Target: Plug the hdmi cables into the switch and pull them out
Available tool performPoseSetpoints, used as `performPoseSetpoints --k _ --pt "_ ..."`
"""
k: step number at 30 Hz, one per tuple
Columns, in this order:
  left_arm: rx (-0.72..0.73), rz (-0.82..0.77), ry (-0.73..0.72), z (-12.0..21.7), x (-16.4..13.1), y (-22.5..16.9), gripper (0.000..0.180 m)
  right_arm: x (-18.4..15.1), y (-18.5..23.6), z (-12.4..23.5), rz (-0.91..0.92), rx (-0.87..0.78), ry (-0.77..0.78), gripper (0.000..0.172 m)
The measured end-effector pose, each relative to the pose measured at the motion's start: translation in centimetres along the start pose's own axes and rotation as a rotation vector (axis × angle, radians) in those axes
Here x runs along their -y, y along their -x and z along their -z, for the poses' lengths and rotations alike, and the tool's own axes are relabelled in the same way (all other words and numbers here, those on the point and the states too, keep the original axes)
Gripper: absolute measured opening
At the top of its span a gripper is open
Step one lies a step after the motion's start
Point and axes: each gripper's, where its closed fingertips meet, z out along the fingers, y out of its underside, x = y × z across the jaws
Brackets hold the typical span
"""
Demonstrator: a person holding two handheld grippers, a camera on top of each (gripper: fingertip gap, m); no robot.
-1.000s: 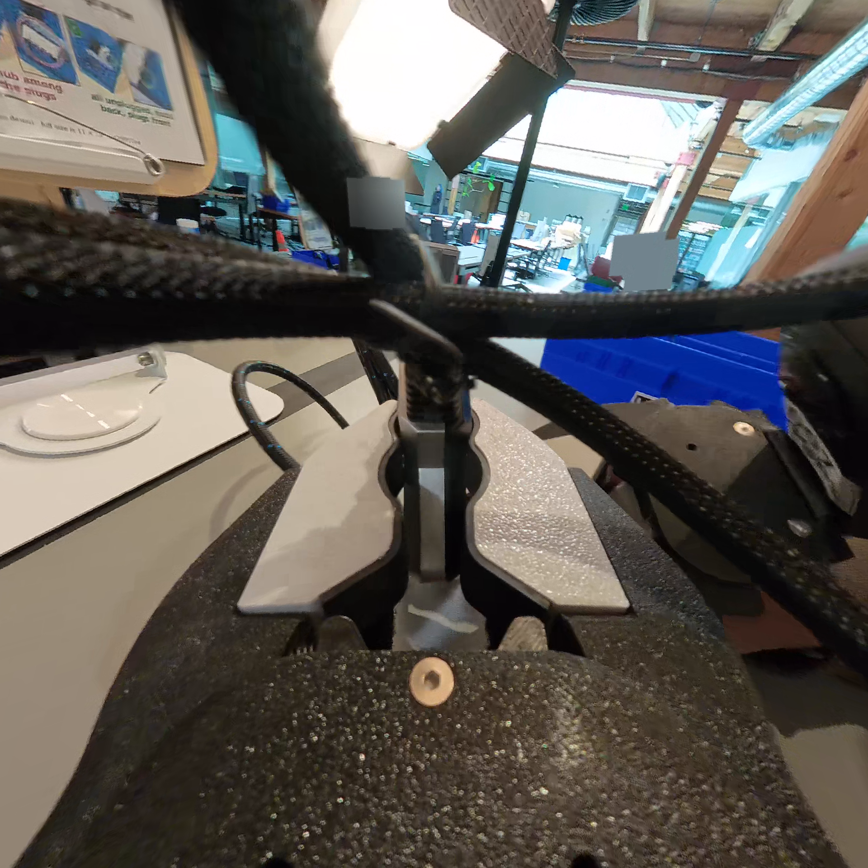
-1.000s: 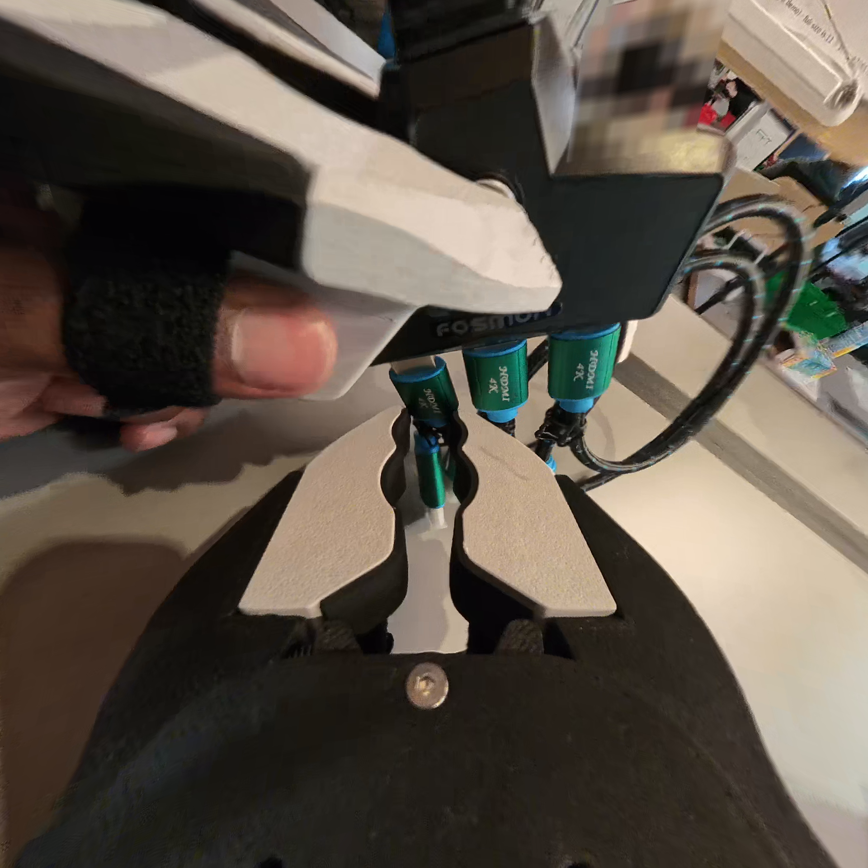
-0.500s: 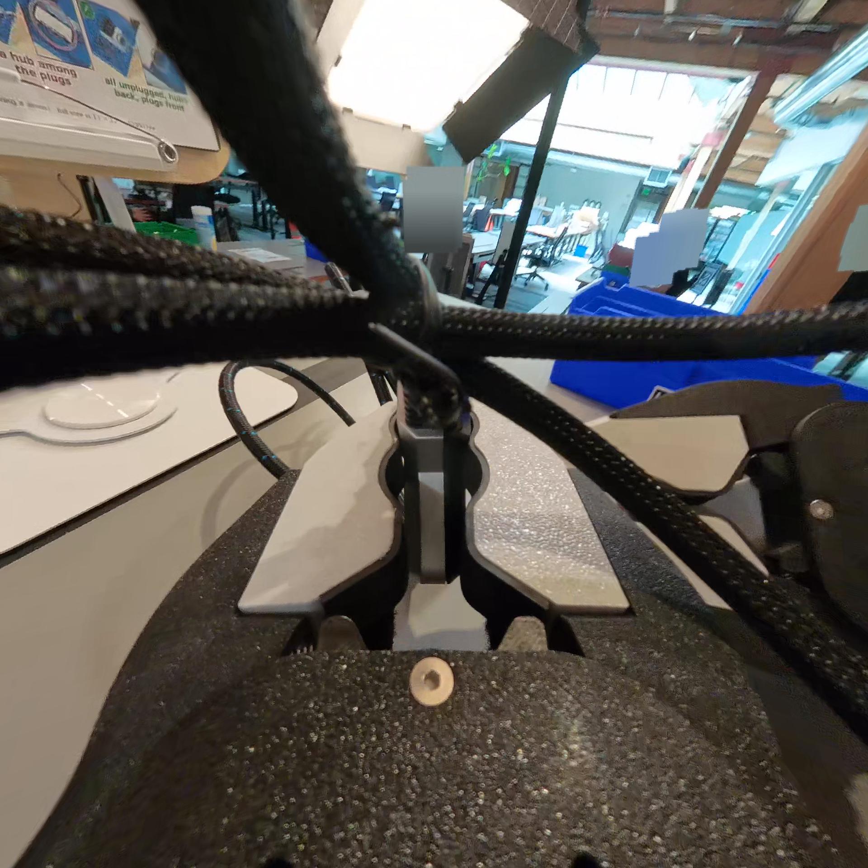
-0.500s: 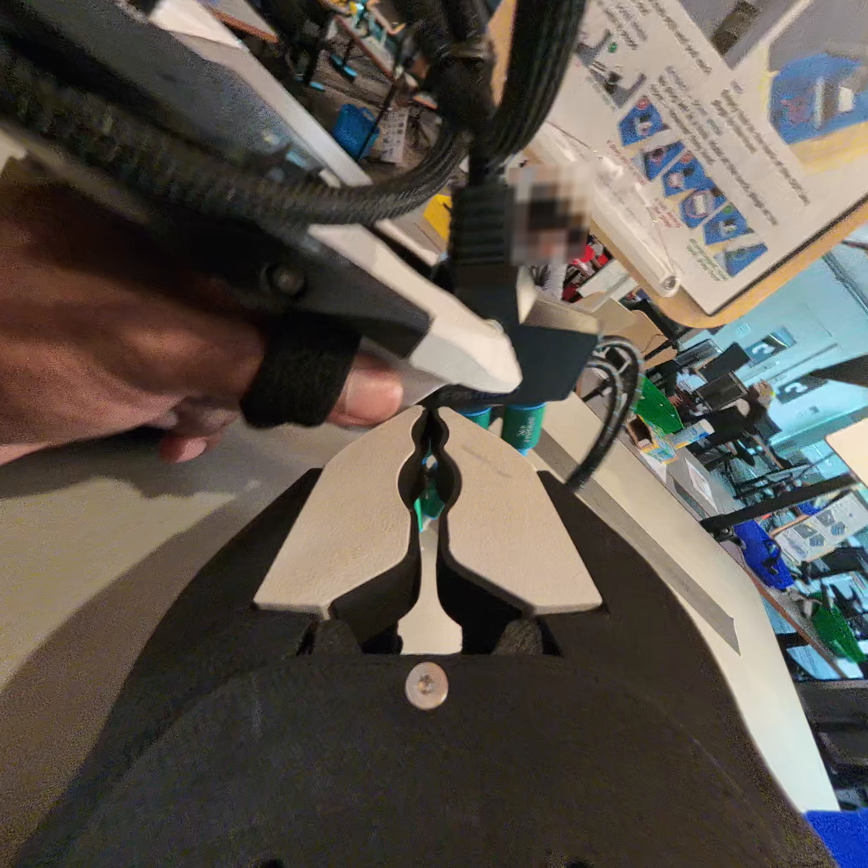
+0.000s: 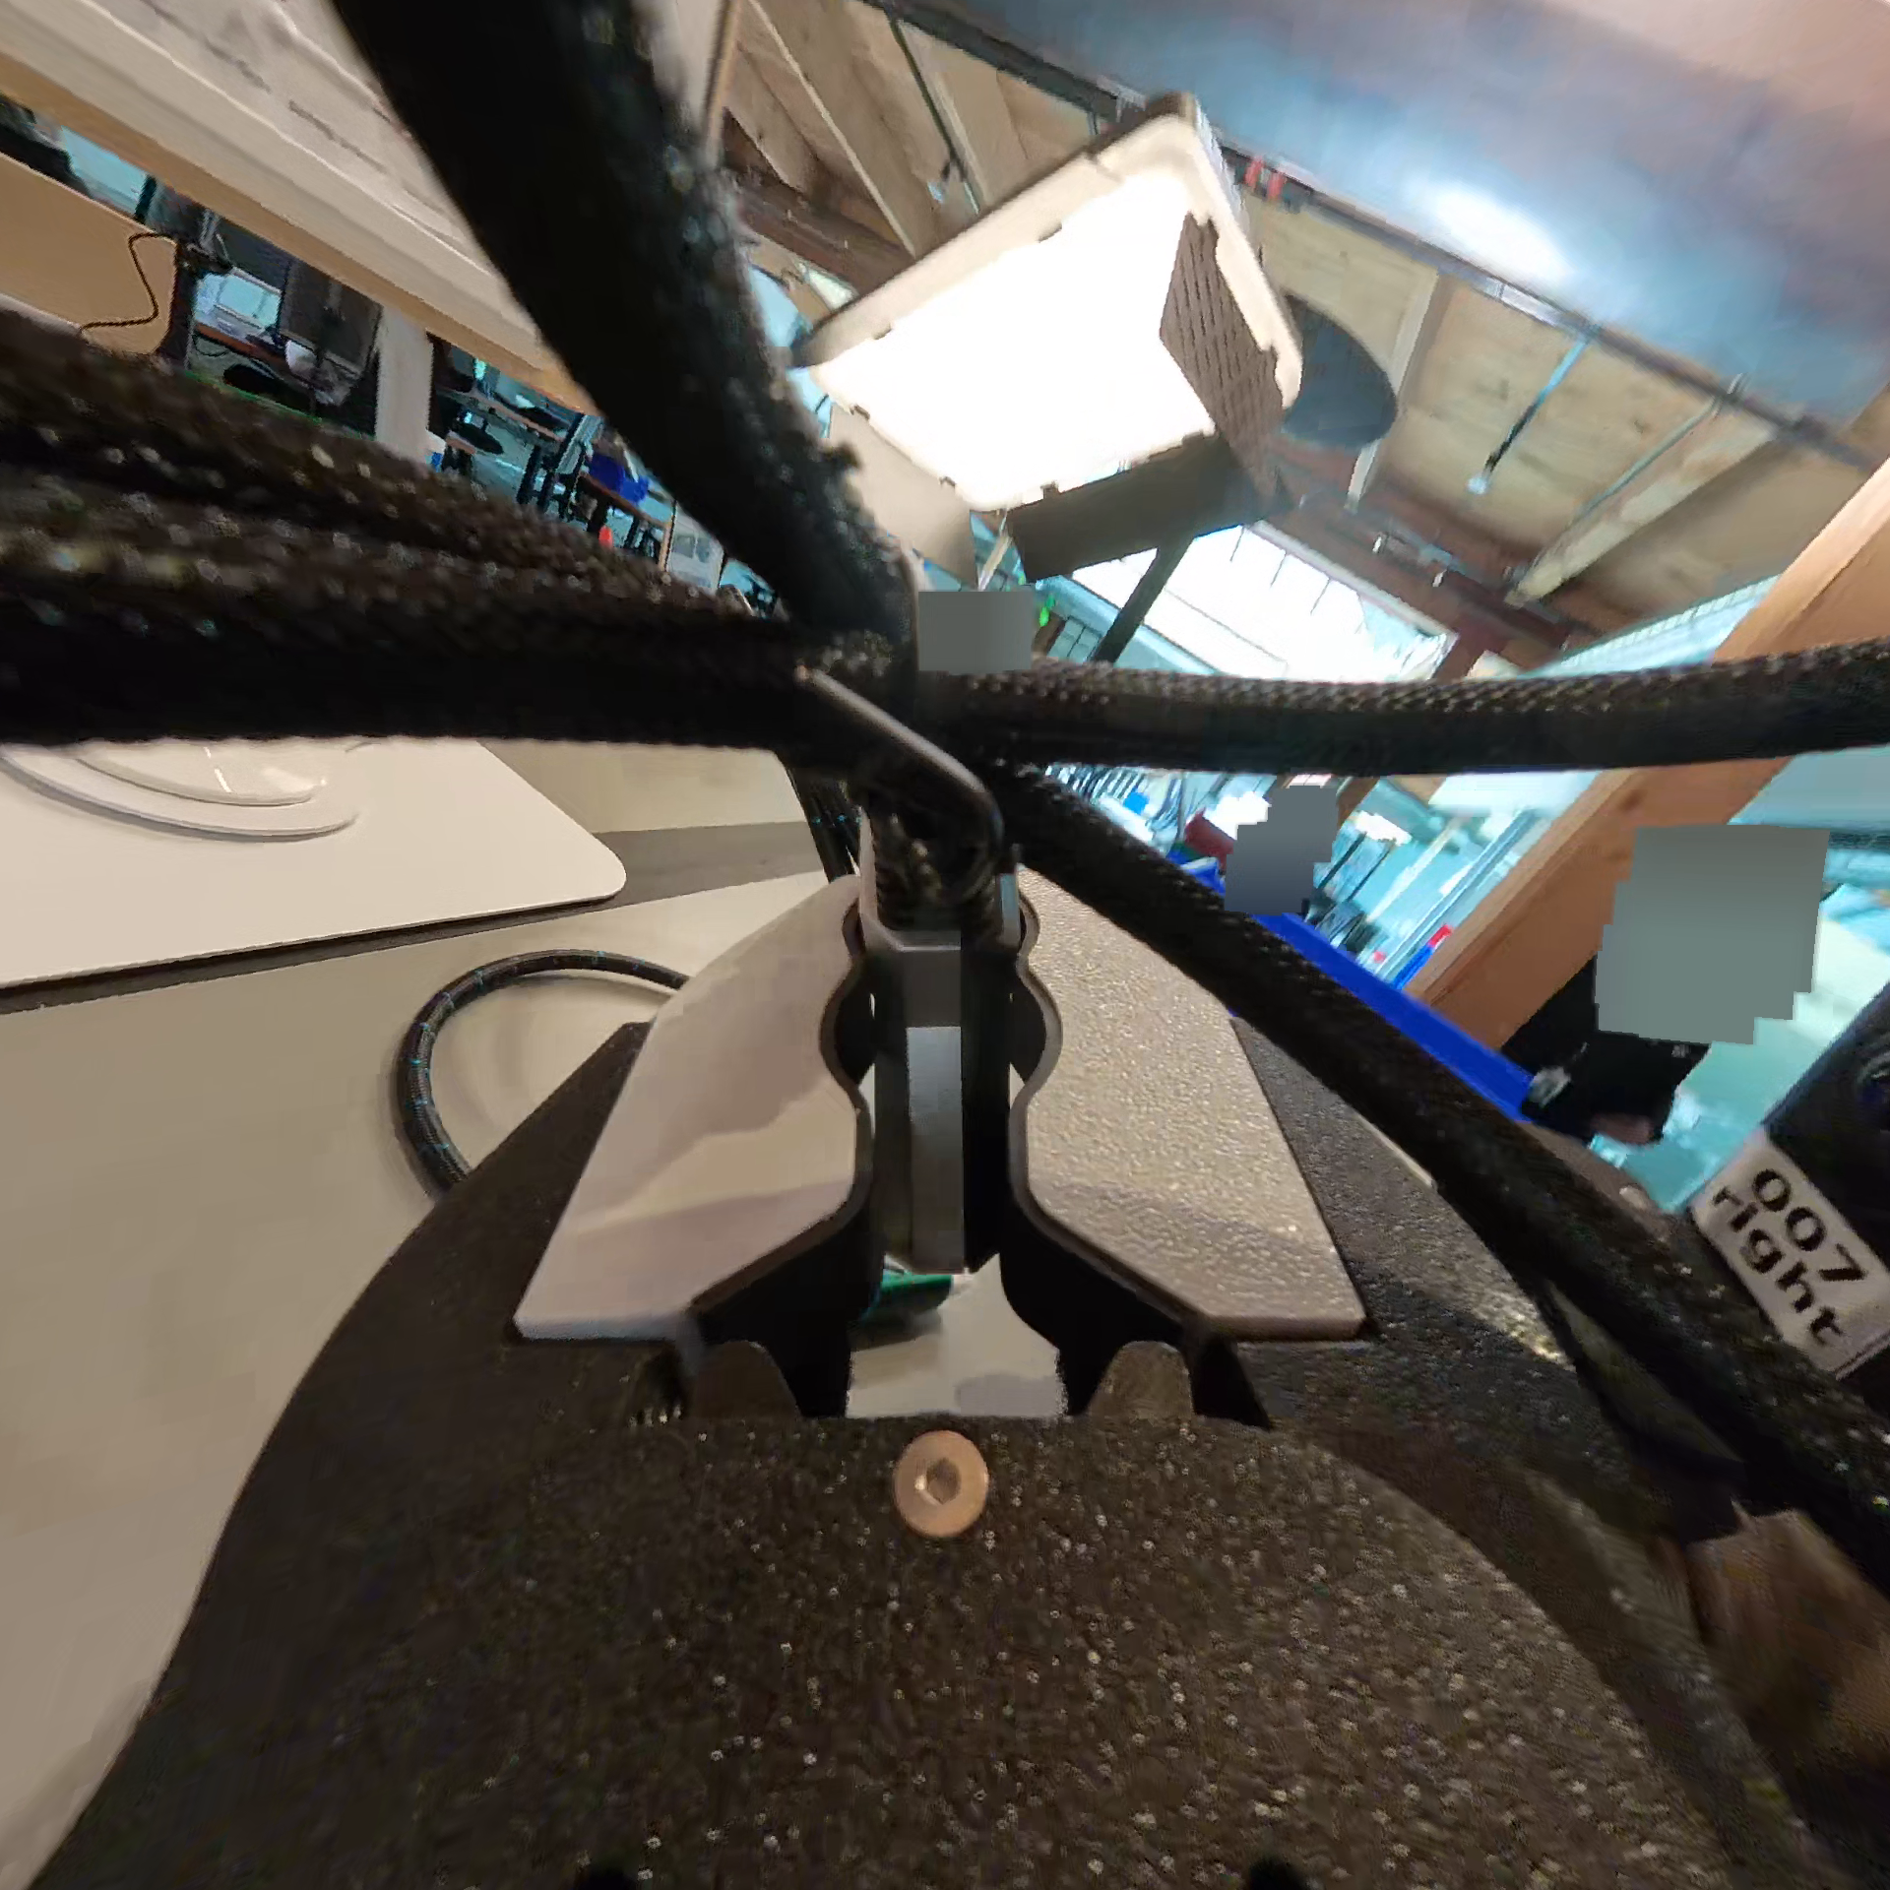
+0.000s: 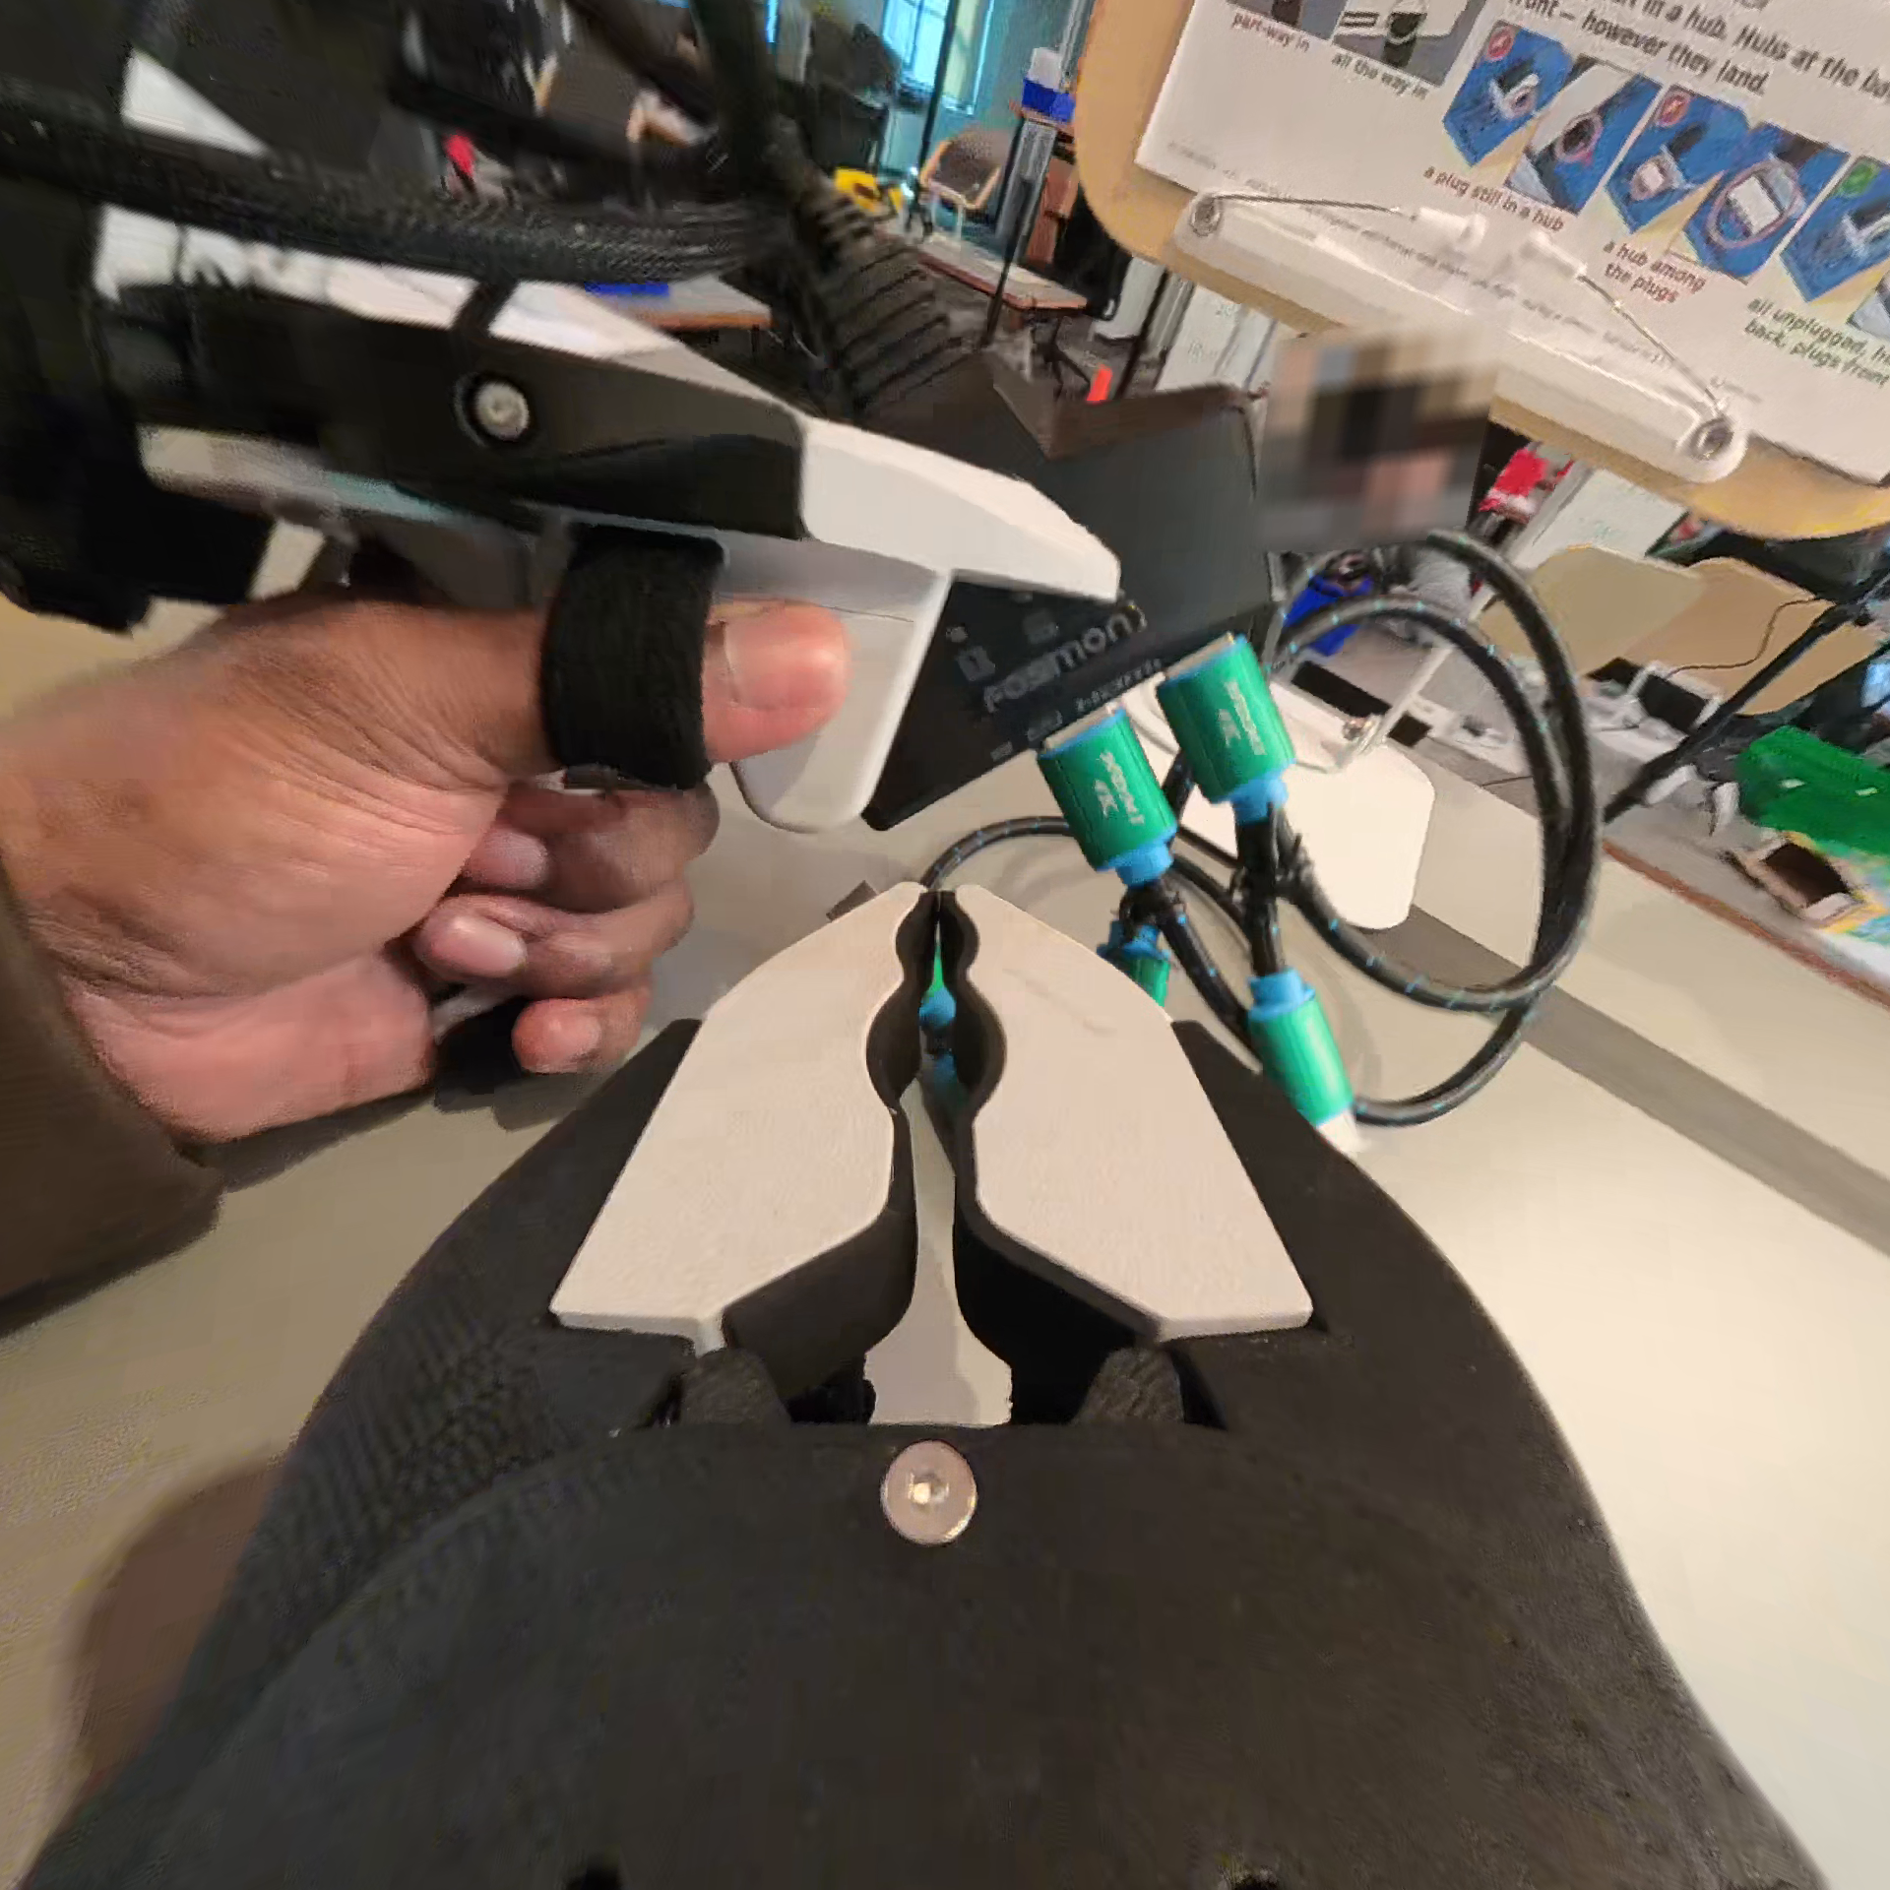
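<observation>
Two green plugs (image 6: 1105,808) remain in the hub (image 6: 1023,695), one fewer than a second ago. Left gripper (image 5: 936,920) clamps the hub. Right gripper (image 6: 936,900), just below the hub, is now closed tip to tip.

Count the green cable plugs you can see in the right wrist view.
5: two green cylindrical plugs sit in the black hub; one hangs lower right, one peeks beside the right finger, one shows between the fingers. Others may be hidden.

Speckled black gripper body (image 5: 920,1688), pale grey fingers (image 6: 777,1115)
</observation>
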Motion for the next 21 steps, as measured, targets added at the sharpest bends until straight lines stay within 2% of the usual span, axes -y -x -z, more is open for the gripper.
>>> performPoseSetpoints --k 5,7,9,12,17,21 --pt "0.023 0.120 -0.081 0.9 1.3 1.4 0.022 0.3 -0.7 0.2 -0.176 0.077 -0.034 0.011" --pt "0.025 0.158 -0.114 1.2 1.8 1.8 0.022 0.3 -1.1 0.1 -0.189 0.085 -0.039 0.016" --pt "0.042 0.208 -0.152 1.7 2.3 2.6 0.022 0.1 -1.3 -0.1 -0.109 0.079 -0.034 0.016" --pt "0.070 0.285 -0.201 2.6 3.1 3.9 0.022 -1.3 -0.5 -1.1 0.039 0.172 0.049 0.019" --pt "0.093 0.276 -0.201 3.5 4.0 4.4 0.022 -3.2 0.1 -2.7 0.088 0.330 0.200 0.048" --pt "0.102 0.300 -0.186 3.4 3.6 4.6 0.022 -5.5 0.5 -3.5 0.181 0.354 0.326 0.058"
